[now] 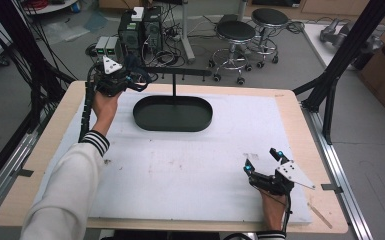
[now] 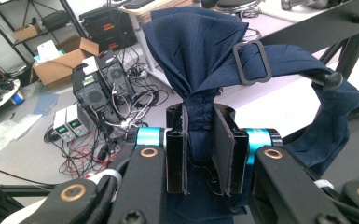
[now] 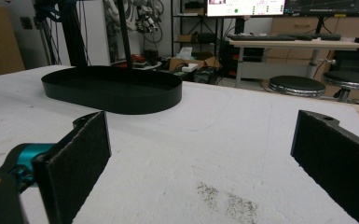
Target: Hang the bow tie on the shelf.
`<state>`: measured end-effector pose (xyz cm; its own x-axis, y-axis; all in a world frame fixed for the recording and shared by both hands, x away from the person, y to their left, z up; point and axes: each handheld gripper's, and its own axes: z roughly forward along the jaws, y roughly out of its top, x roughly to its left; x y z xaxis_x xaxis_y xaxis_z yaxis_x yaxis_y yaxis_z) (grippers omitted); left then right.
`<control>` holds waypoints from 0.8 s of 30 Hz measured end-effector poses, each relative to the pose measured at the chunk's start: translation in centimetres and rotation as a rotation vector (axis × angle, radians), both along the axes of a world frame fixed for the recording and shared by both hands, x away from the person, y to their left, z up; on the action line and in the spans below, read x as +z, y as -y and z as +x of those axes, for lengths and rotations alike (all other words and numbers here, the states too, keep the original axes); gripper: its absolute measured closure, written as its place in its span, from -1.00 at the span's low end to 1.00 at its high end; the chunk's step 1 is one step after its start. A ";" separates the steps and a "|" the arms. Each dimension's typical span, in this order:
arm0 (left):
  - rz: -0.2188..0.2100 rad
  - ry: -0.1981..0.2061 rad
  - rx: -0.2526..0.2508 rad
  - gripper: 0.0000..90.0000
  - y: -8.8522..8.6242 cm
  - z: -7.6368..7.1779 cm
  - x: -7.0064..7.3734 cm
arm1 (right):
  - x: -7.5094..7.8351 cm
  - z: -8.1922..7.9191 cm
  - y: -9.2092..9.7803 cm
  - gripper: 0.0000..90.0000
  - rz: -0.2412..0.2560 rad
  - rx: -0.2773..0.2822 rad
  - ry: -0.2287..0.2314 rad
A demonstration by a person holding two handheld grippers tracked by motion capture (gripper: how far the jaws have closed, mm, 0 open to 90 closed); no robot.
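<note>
— Where's the navy cloth strap (image 2: 200, 70)?
— Pinched in the left gripper (image 2: 200, 154), jaws pressed on it, raised beside the black stand (image 1: 174, 95) (buckle showing).
— The right gripper (image 1: 264, 162)?
— Jaws spread, low over the desk (image 1: 190, 170).

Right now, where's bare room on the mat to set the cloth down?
Free: white mat between the black tray and the open right claw. Crowded: far left, where the left claw grips the navy cloth by the stand's bar.

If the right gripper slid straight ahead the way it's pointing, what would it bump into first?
Probably the black oval tray. The open right gripper points across bare white foam matting toward it, with nothing between, though the tray sits slightly to one side.
</note>
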<state>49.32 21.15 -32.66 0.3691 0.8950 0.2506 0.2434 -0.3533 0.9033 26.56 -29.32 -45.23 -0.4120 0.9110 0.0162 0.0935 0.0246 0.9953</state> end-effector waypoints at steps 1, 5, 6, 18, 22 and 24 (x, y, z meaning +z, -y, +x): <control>0.001 -0.005 0.002 0.68 0.0 0.0 -0.2 | 0.0 0.0 0.0 -0.92 -0.001 0.000 0.001; -0.028 -0.046 -0.001 0.68 -0.2 0.2 -1.0 | 0.0 0.0 0.0 -0.92 0.000 0.001 -0.001; -0.034 -0.059 -0.006 0.68 -0.2 0.3 -1.1 | 0.0 0.0 0.0 -0.92 0.002 0.001 -0.001; -0.032 -0.137 -0.054 0.67 0.2 0.7 -2.1 | 0.0 0.0 0.0 -0.92 0.000 0.000 0.001; -0.034 -0.150 -0.081 0.66 0.8 0.8 -2.5 | 0.0 0.0 0.0 -0.92 0.001 0.001 0.000; -0.033 -0.147 -0.086 0.63 1.0 0.8 -2.5 | 0.0 0.0 0.0 -0.92 0.000 0.001 0.000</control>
